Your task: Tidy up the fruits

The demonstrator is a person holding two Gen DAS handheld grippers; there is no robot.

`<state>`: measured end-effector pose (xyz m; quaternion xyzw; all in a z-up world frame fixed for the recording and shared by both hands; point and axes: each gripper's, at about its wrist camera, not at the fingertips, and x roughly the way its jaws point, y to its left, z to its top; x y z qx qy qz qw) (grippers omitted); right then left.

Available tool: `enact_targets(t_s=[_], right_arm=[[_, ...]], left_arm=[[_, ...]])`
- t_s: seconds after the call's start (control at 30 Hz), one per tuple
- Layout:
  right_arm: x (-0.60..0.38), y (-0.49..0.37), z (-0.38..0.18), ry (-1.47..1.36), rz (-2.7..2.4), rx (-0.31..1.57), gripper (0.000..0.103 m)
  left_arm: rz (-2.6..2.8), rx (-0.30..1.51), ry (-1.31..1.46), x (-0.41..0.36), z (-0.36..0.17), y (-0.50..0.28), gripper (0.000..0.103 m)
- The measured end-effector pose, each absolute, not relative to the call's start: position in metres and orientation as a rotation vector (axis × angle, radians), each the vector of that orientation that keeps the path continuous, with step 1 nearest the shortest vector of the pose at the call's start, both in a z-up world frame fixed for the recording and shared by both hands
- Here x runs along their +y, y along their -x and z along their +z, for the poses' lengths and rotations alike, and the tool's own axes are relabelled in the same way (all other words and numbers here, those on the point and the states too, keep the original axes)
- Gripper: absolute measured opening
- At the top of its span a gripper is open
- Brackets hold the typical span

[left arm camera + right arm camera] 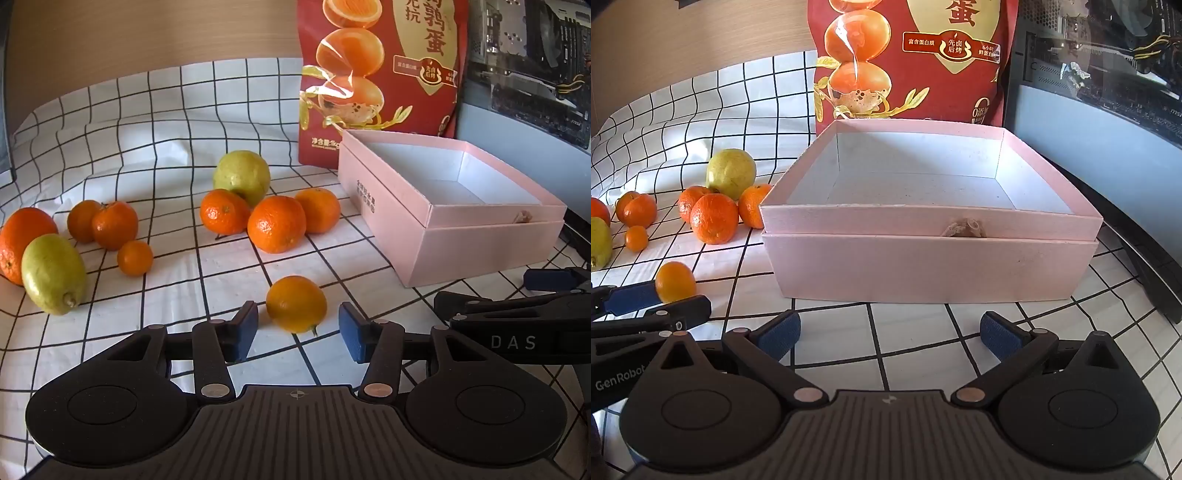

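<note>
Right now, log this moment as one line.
left gripper: open around small orange citrus fruit, pads apart from it | right gripper: open, nothing between | pink cardboard box: no fruit inside

We see a small orange point(296, 303) alone on the checked cloth point(166, 122), nearest us. Behind it three mandarins point(276, 223) cluster against a green-yellow lemon point(242, 177). Far left: another lemon point(53, 274) on its side, a big orange point(20, 242), three smaller ones point(114, 225). The pink box point(931, 225) lies open, white inside, no fruit in it.
</note>
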<state>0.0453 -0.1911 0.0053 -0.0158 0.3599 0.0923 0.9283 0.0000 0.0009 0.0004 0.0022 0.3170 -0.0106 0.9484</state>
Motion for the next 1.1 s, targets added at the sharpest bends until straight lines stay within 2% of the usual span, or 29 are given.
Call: enact_targets(t_s=[1.1], right_arm=[[-0.1916, -0.0457, 0.0058, 0.03, 0.19, 0.738, 0.103]], left_arm=[[-0.018, 0.644, -0.014, 0.0005, 0.0003, 0.0, 0.054]])
